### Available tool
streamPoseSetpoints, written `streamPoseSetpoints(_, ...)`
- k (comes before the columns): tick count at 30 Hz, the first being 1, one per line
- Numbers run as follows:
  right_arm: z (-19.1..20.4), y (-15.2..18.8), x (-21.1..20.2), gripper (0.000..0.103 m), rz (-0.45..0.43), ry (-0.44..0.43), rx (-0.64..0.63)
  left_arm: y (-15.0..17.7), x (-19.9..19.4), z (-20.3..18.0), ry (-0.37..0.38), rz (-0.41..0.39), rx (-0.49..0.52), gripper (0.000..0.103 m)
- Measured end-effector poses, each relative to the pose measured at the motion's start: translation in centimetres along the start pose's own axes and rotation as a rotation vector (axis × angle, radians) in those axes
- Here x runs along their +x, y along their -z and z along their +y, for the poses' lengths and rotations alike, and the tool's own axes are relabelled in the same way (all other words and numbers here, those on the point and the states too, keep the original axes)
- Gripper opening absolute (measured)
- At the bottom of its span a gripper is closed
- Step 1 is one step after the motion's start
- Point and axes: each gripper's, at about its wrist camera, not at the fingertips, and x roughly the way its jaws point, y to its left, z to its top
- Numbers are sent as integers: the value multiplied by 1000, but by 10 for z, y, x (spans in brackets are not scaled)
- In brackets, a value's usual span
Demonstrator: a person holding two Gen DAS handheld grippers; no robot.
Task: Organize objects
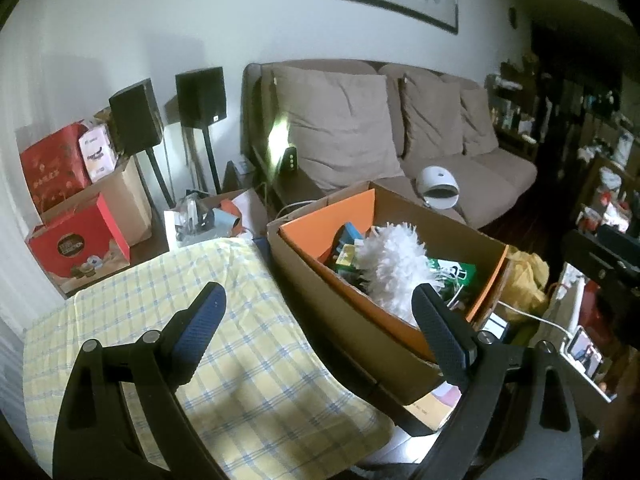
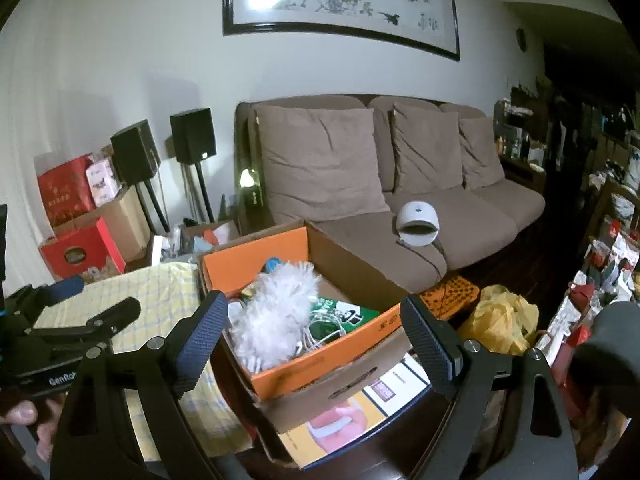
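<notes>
While both claws hang released, left gripper [image 1: 320,300] and right gripper [image 2: 312,312] grasping nothing, we count one cardboard box [image 2: 320,364] holding one white duster [image 2: 276,312], two speakers [image 2: 194,134], three cushions [image 2: 320,160].

Just ahead of the right gripper [image 2: 308,330] sits a cardboard box [image 2: 352,272], brown outside and bright orange within. A fluffy white duster [image 2: 276,312] lies in it, beside a green packet [image 2: 348,314] with white lettering and white cables [image 2: 316,340]. Under the left gripper [image 1: 320,308], whose fingers [image 1: 204,320] carry dark blue textured pads on black arms, spreads a cloth [image 1: 248,364] of pale yellow checked with blue lines. Beyond the box stands a taupe-brown sofa [image 2: 460,216] with matching cushions and a white domed device [image 2: 418,226]. Right of the right gripper lies a yellow bag [image 2: 500,320]. Far left of the left gripper are red boxes [image 1: 76,240] and black speakers [image 1: 134,116].
</notes>
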Motion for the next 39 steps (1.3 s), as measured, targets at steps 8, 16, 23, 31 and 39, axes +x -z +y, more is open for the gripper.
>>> streamPoseSetpoints(8,-1,-1,3,90,17,6,-1,3,4,10,23,5,-33,93)
streamPoseSetpoints(16,5,-1,9,90,32,-7,-19,2,2,14,11,12,-54,98)
streamPoseSetpoints(23,6,3,23,90,81,38,-21,0,-2,4,-31,13,3,103)
streamPoseSetpoints(31,1,5,28,90,101,40,-3,2,4,2,3,49,-17,103)
streamPoseSetpoints(39,4,6,29,90,106,52,-12,2,5,3,4,52,-16,103)
